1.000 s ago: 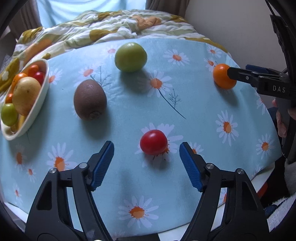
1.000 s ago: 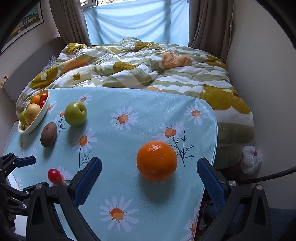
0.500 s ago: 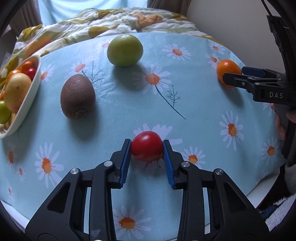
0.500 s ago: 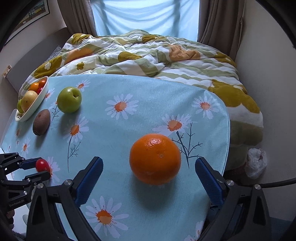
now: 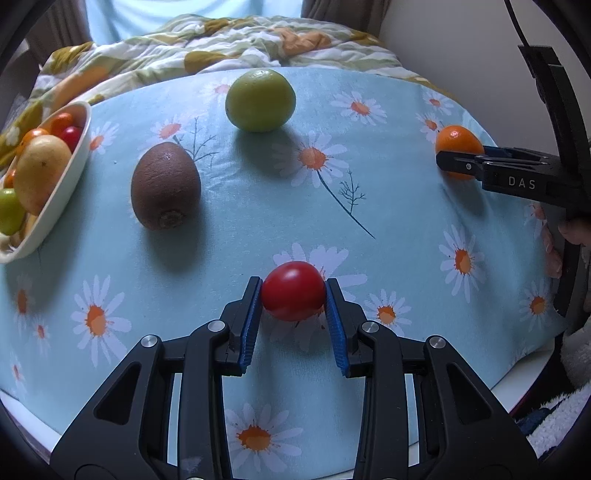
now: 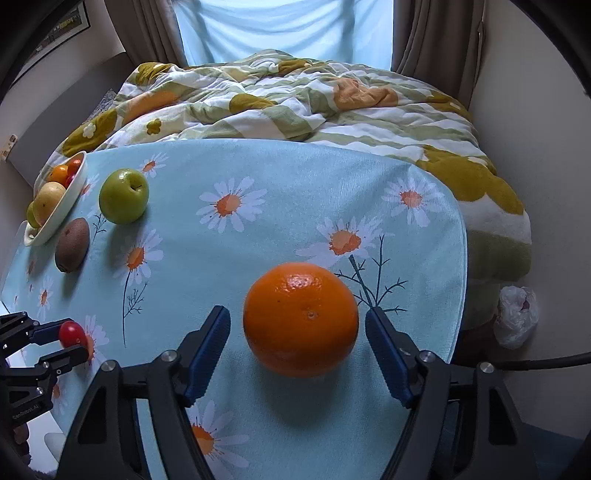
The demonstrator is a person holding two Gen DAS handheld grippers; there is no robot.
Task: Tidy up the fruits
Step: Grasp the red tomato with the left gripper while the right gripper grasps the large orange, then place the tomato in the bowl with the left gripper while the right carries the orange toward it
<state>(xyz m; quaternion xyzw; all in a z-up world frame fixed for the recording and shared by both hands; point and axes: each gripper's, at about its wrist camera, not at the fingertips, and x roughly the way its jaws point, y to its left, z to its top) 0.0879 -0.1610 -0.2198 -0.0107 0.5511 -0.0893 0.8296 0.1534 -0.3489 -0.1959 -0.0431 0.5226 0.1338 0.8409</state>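
Red tomato (image 5: 293,290), orange (image 6: 301,318), kiwi (image 5: 166,185), green apple (image 5: 260,100) on cloth

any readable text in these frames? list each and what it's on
"DAS": white letters on the black body of the right gripper, seen from the left wrist view.
Small pale print on the body of the left gripper, in the right wrist view: too small and blurred to read.
Framed picture on the wall: print unreadable.

Both wrist views look steeply down, close above the daisy tablecloth (image 5: 236,221), sharing its fruit.
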